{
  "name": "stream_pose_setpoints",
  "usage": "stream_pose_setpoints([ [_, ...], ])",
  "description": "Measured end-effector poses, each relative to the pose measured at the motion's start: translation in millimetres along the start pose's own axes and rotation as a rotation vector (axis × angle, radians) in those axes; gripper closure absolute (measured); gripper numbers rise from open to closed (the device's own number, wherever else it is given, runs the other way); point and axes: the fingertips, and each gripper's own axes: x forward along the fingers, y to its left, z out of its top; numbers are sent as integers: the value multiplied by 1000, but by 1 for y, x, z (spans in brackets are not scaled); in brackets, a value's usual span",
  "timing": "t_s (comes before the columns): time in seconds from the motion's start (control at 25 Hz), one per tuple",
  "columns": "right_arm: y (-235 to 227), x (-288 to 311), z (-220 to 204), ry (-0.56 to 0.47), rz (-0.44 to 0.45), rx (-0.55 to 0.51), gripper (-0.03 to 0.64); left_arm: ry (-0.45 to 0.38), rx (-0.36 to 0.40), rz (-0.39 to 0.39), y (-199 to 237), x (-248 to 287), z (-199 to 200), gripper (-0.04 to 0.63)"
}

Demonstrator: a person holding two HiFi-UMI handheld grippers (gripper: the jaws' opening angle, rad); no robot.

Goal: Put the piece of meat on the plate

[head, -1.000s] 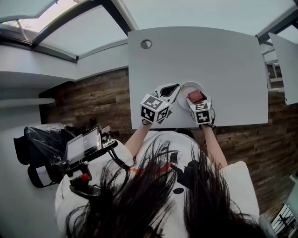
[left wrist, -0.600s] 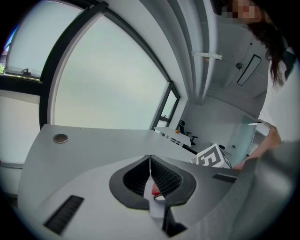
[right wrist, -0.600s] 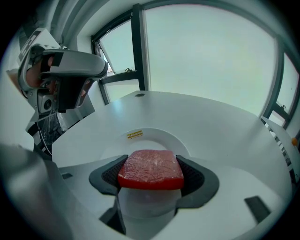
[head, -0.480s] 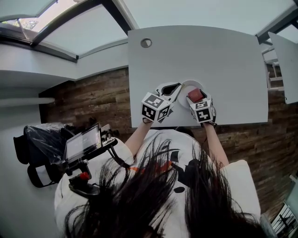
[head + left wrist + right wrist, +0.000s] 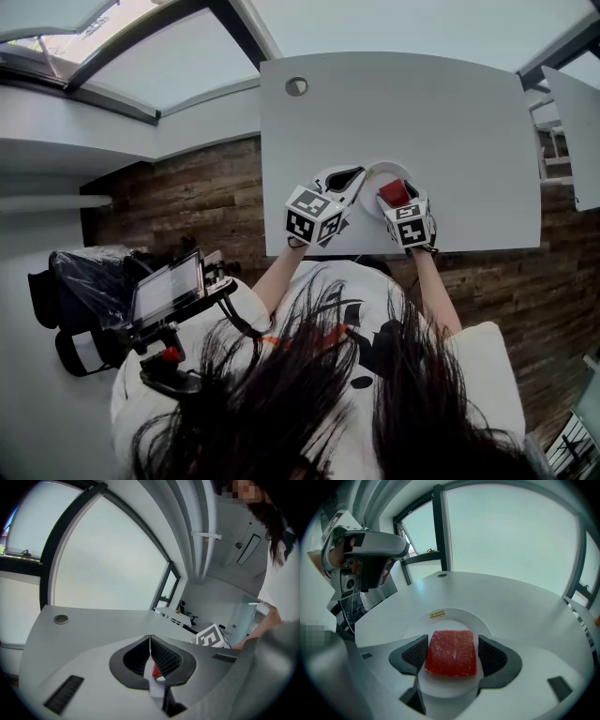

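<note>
A red slab of meat [image 5: 451, 652] lies flat on the white plate [image 5: 457, 616], near the table's front edge. My right gripper [image 5: 453, 654] is open around it, one pad on each side with a thin gap. The head view shows the meat [image 5: 392, 193] on the plate [image 5: 378, 172] just ahead of the right gripper [image 5: 395, 198]. My left gripper [image 5: 150, 657] is shut with nothing in it; a sliver of the meat [image 5: 156, 670] shows past its pads. It hovers at the plate's left side [image 5: 343, 179].
The white table [image 5: 431, 103] has a round cable grommet [image 5: 296, 86] at its far left corner. A small yellow sticker [image 5: 437, 615] sits on the plate's far rim. Wooden floor lies left of and in front of the table.
The right jaws have parted and let go of the meat, which now lies flat on the plate instead of being held level between the pads. The left gripper has not moved.
</note>
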Motion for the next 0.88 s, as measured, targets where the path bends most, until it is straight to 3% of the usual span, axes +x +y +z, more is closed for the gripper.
stream_pose_setpoints([
  [0.4,-10,-5,13,-62,-1,210,291,3,2,2,2,0,0,589],
  [0.88,-12,-51,66,-304,6,349,297,-5,0,-2,-4,-3,10,589],
])
